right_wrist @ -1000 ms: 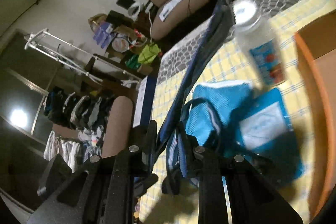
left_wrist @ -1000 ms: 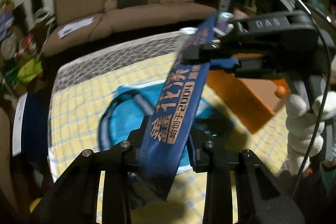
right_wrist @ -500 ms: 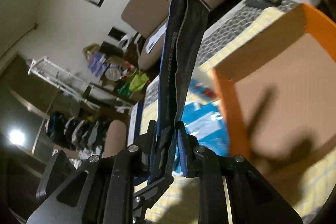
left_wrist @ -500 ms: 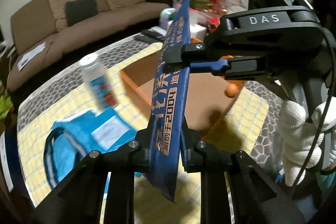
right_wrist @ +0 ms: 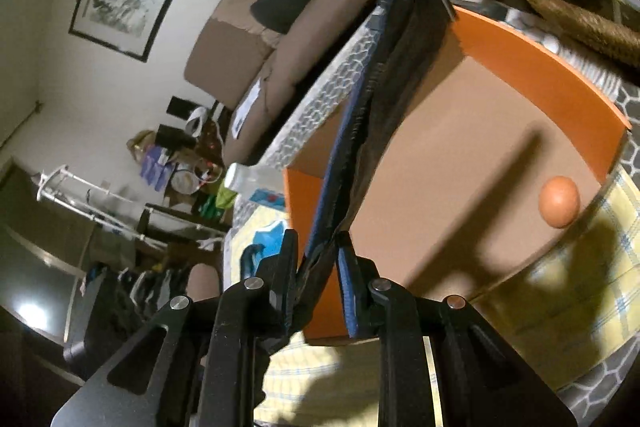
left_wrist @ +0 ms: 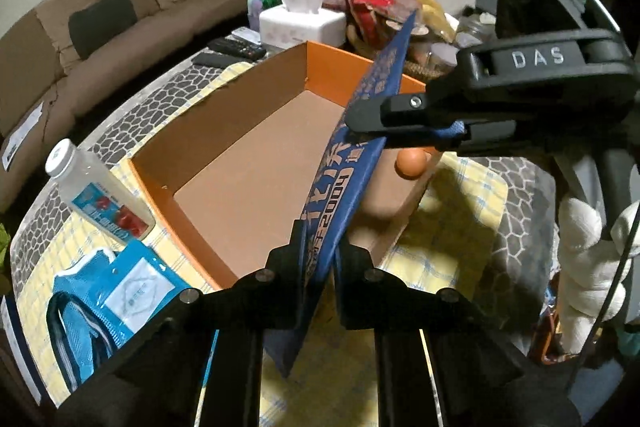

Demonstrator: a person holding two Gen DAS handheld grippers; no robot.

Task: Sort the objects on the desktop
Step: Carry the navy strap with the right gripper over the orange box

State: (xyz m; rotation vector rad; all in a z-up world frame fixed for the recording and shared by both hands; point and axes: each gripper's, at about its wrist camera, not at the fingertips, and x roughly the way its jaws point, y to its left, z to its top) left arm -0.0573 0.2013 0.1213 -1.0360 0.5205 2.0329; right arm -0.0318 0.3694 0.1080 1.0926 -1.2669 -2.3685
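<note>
Both grippers hold one dark blue band with orange lettering (left_wrist: pixel 352 155), stretched above an open orange box (left_wrist: pixel 248 163). My left gripper (left_wrist: pixel 320 251) is shut on its near end. My right gripper (left_wrist: pixel 362 125) is shut on it higher up, over the box's right side. In the right wrist view the right gripper (right_wrist: pixel 316 259) clamps the band (right_wrist: pixel 360 115), which runs up and away over the orange box (right_wrist: pixel 532 67). An egg (left_wrist: pixel 411 163) lies in the box's right corner; the egg also shows in the right wrist view (right_wrist: pixel 558 201).
A white bottle (left_wrist: pixel 96 195) lies left of the box on the yellow checked cloth (left_wrist: pixel 452 235). A blue pouch with a strap (left_wrist: pixel 108 299) lies at the lower left. A tissue box (left_wrist: pixel 300 27), remotes (left_wrist: pixel 236 47) and cluttered snacks stand behind the box. A sofa (left_wrist: pixel 100 27) is beyond.
Both grippers have carried the blue band to the right, from above the blue pouch to above the orange box. Both stay shut on it.
</note>
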